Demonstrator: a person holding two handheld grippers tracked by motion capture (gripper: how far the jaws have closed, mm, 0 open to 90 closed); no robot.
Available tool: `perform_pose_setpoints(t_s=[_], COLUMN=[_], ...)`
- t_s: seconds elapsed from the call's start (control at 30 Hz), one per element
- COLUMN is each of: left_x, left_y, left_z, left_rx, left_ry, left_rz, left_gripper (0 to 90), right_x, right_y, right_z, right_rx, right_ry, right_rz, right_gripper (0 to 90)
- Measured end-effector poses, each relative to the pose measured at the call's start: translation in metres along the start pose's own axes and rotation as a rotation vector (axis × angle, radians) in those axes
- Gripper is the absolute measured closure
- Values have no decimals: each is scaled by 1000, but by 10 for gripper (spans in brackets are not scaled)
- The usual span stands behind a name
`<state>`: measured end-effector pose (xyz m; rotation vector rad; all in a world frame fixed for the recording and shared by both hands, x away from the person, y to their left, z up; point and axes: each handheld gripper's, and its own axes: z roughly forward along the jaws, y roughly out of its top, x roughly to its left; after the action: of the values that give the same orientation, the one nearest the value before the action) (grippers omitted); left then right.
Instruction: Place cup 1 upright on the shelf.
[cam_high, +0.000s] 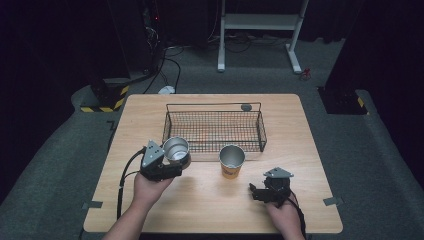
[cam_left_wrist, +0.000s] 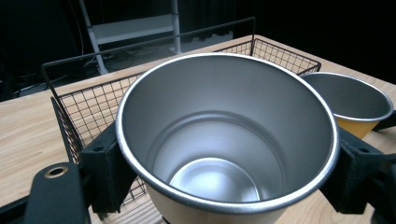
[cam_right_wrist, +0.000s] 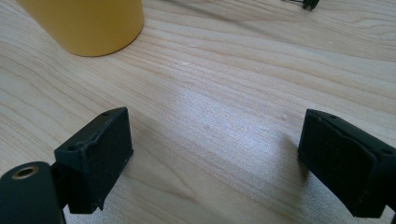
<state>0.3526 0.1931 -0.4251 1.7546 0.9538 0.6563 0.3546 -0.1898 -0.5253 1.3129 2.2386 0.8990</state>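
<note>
My left gripper (cam_high: 175, 161) is shut on a steel cup (cam_high: 176, 150) with a pale outer wall, held just above the table in front of the wire basket (cam_high: 214, 143). In the left gripper view the cup (cam_left_wrist: 224, 135) stands upright and empty, with one black pad on each side of its rim. A second cup (cam_high: 232, 161), yellow outside and steel inside, stands on the table to the right of it, also seen as the yellow cup (cam_left_wrist: 355, 100) and cup base (cam_right_wrist: 88, 23). My right gripper (cam_high: 257, 192) rests low near the table's front right, open, with bare wood between its pads (cam_right_wrist: 100, 158).
The black wire basket (cam_left_wrist: 93, 109) sits at the middle back of the wooden table (cam_high: 210, 200), with a small dark round thing (cam_high: 246, 107) by its far rim. Beyond the table lie grey floor, cables and a white stand (cam_high: 260, 22).
</note>
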Motion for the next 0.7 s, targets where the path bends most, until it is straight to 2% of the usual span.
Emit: perform_pose_setpoints(t_s=[0.33, 0.57, 0.7], left_x=[6, 11, 17], left_y=[7, 15, 19], left_z=[7, 14, 17], left_rx=[-2, 5, -2], left_ry=[1, 17, 16], left_rz=[-19, -13, -31], left_gripper=[190, 189, 189], right_x=[0, 0, 0], right_y=[0, 0, 0], right_z=[0, 0, 0], right_rx=[0, 0, 0], right_ry=[0, 0, 0], right_rz=[0, -1, -2], right_gripper=[94, 94, 94])
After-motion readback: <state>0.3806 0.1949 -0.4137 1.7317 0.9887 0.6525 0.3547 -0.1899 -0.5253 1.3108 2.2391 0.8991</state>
